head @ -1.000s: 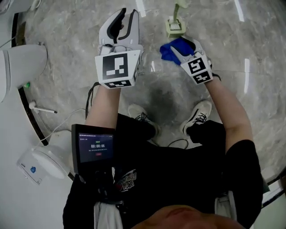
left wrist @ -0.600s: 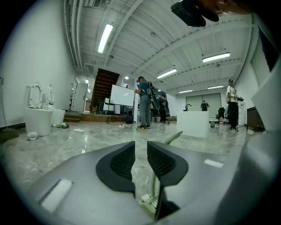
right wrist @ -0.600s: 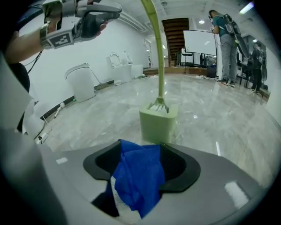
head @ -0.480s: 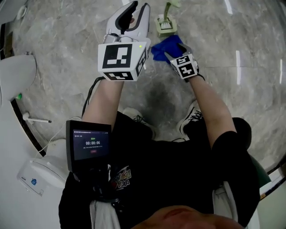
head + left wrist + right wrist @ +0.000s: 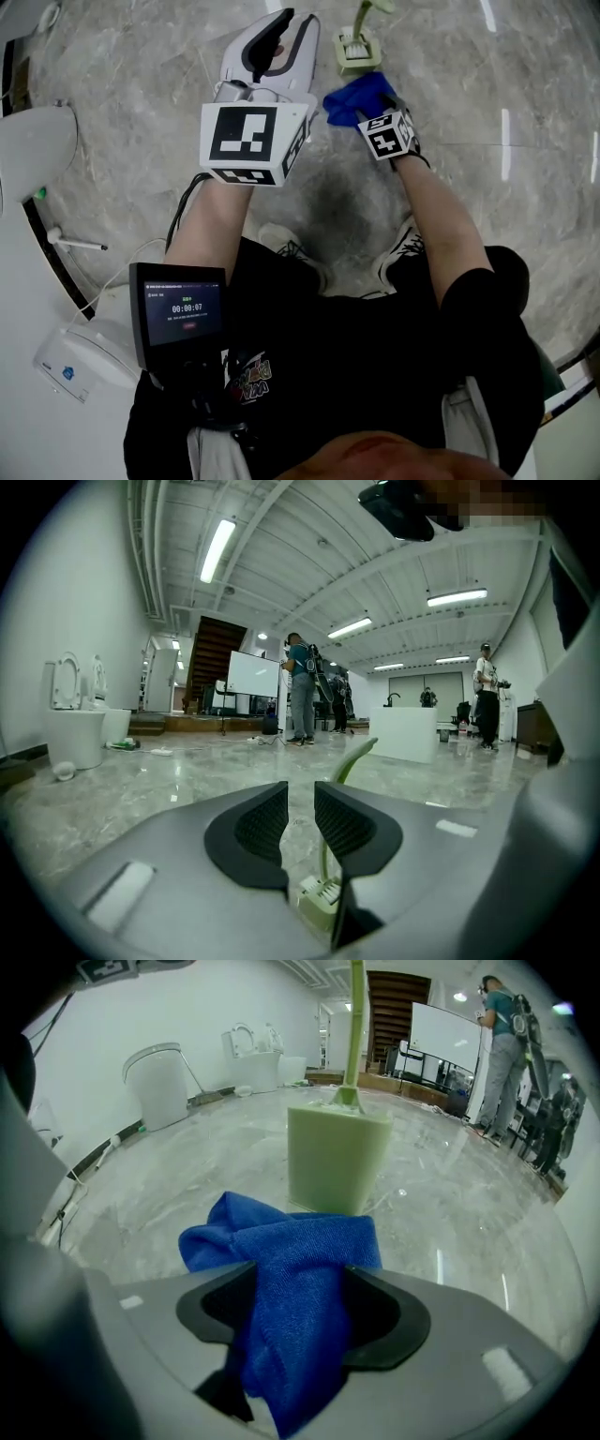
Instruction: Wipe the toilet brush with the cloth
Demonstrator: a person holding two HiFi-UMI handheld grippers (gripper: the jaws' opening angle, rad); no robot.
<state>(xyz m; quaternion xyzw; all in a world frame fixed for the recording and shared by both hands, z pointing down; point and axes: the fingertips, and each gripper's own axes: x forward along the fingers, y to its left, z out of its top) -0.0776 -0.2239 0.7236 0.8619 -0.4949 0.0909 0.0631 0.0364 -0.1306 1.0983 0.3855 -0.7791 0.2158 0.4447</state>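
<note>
Right gripper (image 5: 300, 1279): fingers wide, just been opening, cloth (image 5: 281, 1237) bunched between them and touching both pads. Left gripper (image 5: 301, 803): fingers narrow, nothing between. Brush (image 5: 354, 1016) upright in holder (image 5: 336, 1162), just ahead of right fingertips, farther beyond left ones. Best course, likely: firm up grip on cloth first; pinch handle with left, lift clear of holder, then stroke cloth along handle toward head.

The left tongs (image 5: 291, 19), topped by a large marker cube, point forward over the grey marble floor (image 5: 525, 112). Just to their right, the right tongs (image 5: 367, 114) hold a bunched blue cloth (image 5: 354, 97) between jaws that have just been widening. The pale green toilet brush (image 5: 358, 47) stands in its holder just beyond the right tongs, close to the cloth.
</note>
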